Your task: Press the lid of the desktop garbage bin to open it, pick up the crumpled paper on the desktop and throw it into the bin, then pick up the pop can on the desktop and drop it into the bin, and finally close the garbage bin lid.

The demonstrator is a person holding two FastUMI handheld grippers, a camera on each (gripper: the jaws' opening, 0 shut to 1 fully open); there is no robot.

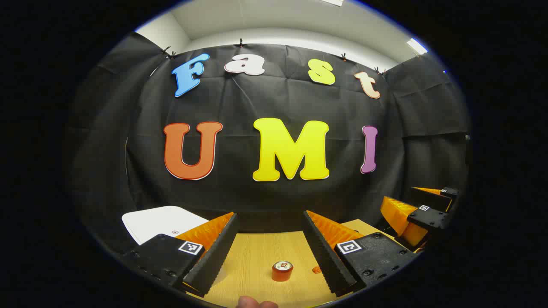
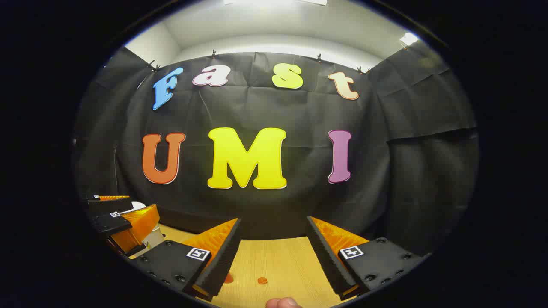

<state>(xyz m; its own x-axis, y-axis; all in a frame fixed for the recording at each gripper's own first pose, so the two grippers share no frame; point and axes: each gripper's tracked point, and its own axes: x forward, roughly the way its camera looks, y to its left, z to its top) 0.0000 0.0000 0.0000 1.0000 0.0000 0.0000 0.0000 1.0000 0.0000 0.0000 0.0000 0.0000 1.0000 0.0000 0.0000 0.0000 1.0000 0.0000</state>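
both grippers' jaws hang spread over the worktop; the pop can, likely light, thin-walled and slippery, wants a mid-body pinch.

In the left gripper view, the pop can was seen standing upright on the table, between the spread fingers of the left gripper. The garbage bin was placed farther back to the left, and the right gripper was held off to the right.
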